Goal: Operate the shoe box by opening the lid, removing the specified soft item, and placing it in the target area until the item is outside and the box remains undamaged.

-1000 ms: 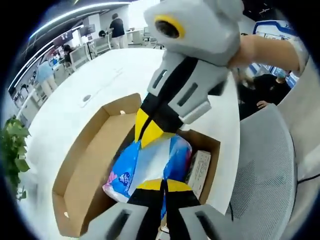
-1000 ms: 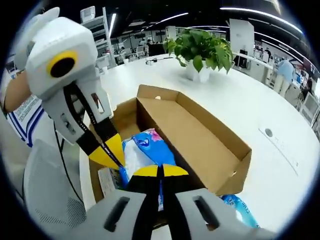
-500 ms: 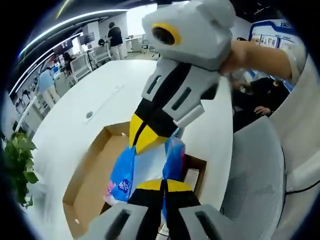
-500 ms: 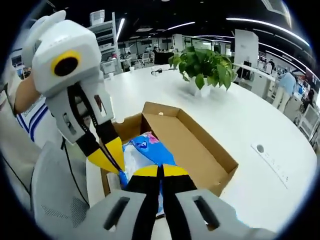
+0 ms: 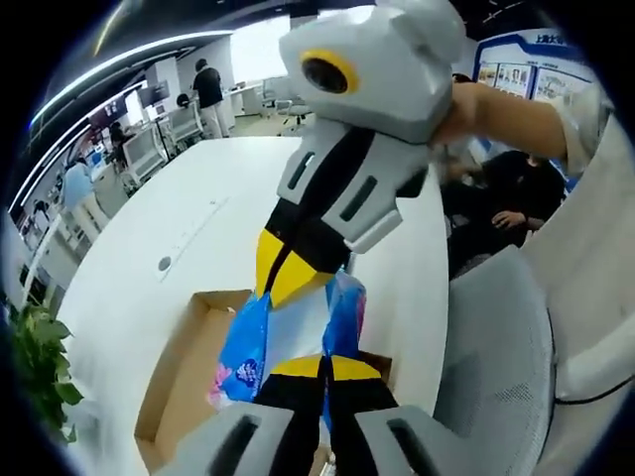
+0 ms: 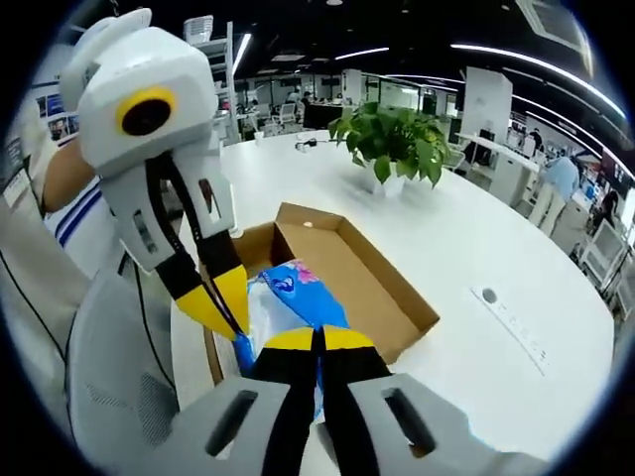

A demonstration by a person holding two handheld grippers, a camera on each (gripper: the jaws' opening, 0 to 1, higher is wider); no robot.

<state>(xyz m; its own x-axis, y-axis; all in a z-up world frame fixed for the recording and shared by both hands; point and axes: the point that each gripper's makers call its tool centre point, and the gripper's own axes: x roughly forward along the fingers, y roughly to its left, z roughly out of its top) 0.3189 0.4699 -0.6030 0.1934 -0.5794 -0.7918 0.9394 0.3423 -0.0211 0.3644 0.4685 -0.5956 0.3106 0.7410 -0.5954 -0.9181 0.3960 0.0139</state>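
Left gripper view: left gripper rising from 6 o'clock, yellow-tipped jaws pressed together on the near edge of the soft blue-and-white packet. Right gripper entering from 1 o'clock, jaws closed on the far upper edge of the same packet, directly opposite. Packet stretched between the two jaw pairs, at centre of view, lifted clear above the shoe box. Box open, brown cardboard, lying on the white bench at 8 o'clock from the packet. Potted plant at 9 o'clock near the bench edge. Grey mesh chair at 4 o'clock. A person's hand behind the right gripper body at 2 o'clock.

Right gripper view: right gripper rising from 6 o'clock, jaws shut on the packet edge. Left gripper entering from 10 o'clock, jaws clamped on the packet's left edge at 8 o'clock from centre. Packet held just ahead of the right jaw tips, between both grippers, over the near end of the shoe box. Box interior visible beyond the packet toward 1 o'clock. Plant on the bench at 12 o'clock. Whether the packet touches the box floor: cannot tell in this view.
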